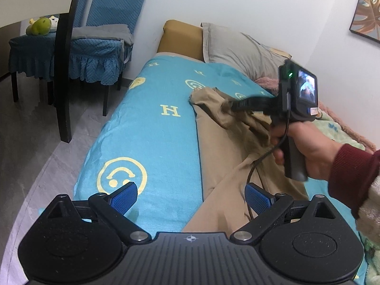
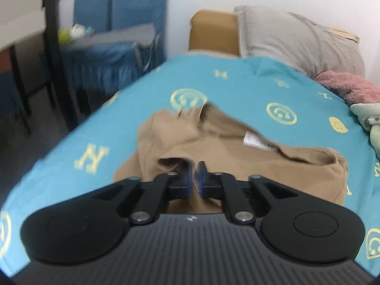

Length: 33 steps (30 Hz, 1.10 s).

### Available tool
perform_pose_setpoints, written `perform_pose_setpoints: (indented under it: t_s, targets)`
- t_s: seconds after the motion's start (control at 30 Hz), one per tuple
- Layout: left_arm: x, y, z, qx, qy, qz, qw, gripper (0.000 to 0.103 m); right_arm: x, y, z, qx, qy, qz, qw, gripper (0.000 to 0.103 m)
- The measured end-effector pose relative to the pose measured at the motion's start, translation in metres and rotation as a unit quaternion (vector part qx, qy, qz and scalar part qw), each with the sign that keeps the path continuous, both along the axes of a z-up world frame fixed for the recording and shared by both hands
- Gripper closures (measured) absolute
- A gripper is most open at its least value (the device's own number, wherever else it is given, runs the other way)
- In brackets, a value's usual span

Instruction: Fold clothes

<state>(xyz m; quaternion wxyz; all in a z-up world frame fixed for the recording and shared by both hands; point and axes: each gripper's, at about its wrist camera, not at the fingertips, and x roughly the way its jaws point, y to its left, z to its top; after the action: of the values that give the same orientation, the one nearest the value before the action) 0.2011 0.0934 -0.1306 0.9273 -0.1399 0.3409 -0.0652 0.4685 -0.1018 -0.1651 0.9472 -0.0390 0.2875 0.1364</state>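
Bedsheet (image 1: 152,128): turquoise cover with yellow smiley faces and H letters stretches over the whole bed, the work surface for the fold; its smooth weave could, by my reading, let cloth slide when it is dragged.
Garment (image 1: 220,161): tan clothing lies along the middle of the sheet, its far end bunched and lifted off the bed, its near length running flat toward the left wrist camera; a white label (image 2: 253,140) shows inside the rumpled opening in the right wrist view.
Pillow (image 1: 239,47): grey cushion sits at the head of the bed, well apart from the cloth and no obstacle.
Right gripper (image 2: 194,180): jaws are pressed nearly together on a ridge of the tan fabric; the pinch looks shallow, so a quick pull could strip the cloth free and drop the fold.
Right hand (image 1: 306,142): it grips the handle beside the raised bunch; the right wrist view is blurred, which hints at swift motion and a crooked crease.
Left gripper (image 1: 191,196): jaws stand wide and hold nothing, hovering above the near stretch of garment, which is unpinned and may shift sideways.
Cable (image 1: 257,166): black lead dangles onto the cloth and might snag in a fold.
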Motion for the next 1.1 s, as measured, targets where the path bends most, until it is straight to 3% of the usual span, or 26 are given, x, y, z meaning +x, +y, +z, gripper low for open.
perform_pose_setpoints:
  t_s: [0.1, 0.2, 0.3, 0.43, 0.5, 0.57, 0.6, 0.77, 0.97, 1.1]
  targets:
    - [-0.003, 0.003, 0.003, -0.009, -0.005, 0.011, 0.9999, 0.005, 0.004, -0.023, 0.009, 0.061, -0.03, -0.057, 0.996, 0.098]
    - [-0.009, 0.007, 0.009, -0.002, -0.029, 0.029, 0.9992, 0.005, 0.016, -0.047, 0.006, 0.05, -0.043, -0.135, 0.989, 0.098]
    - [-0.013, 0.008, 0.011, -0.001, -0.047, 0.039, 0.9981, 0.005, 0.036, -0.063, -0.007, -0.002, -0.026, -0.186, 0.982, 0.097]
    - [-0.007, 0.0, 0.011, 0.015, -0.056, 0.029, 0.9979, 0.005, 0.046, -0.074, -0.017, 0.012, 0.012, -0.189, 0.982, 0.093]
    - [-0.006, -0.003, 0.011, 0.014, -0.057, 0.023, 0.998, 0.005, 0.046, -0.072, -0.018, 0.01, 0.028, -0.176, 0.984, 0.077]
    - [-0.007, -0.007, 0.012, 0.018, -0.06, 0.018, 0.9979, 0.005, 0.037, -0.067, -0.012, 0.004, 0.025, -0.154, 0.988, 0.018]
    - [-0.007, -0.008, 0.012, 0.02, -0.062, 0.016, 0.9977, 0.005, 0.027, -0.064, -0.006, 0.005, 0.014, -0.145, 0.989, 0.013]
    - [-0.015, -0.016, 0.02, 0.018, -0.074, 0.006, 0.9971, 0.005, -0.04, -0.063, 0.032, 0.025, -0.004, -0.104, 0.994, 0.014]
    - [-0.039, -0.028, 0.037, 0.049, -0.092, -0.009, 0.9945, 0.005, -0.154, -0.068, 0.072, -0.006, -0.048, -0.074, 0.996, 0.013]
    - [-0.057, -0.029, 0.046, 0.053, -0.09, -0.019, 0.9943, 0.004, -0.229, -0.085, 0.09, 0.032, -0.045, -0.08, 0.995, 0.013]
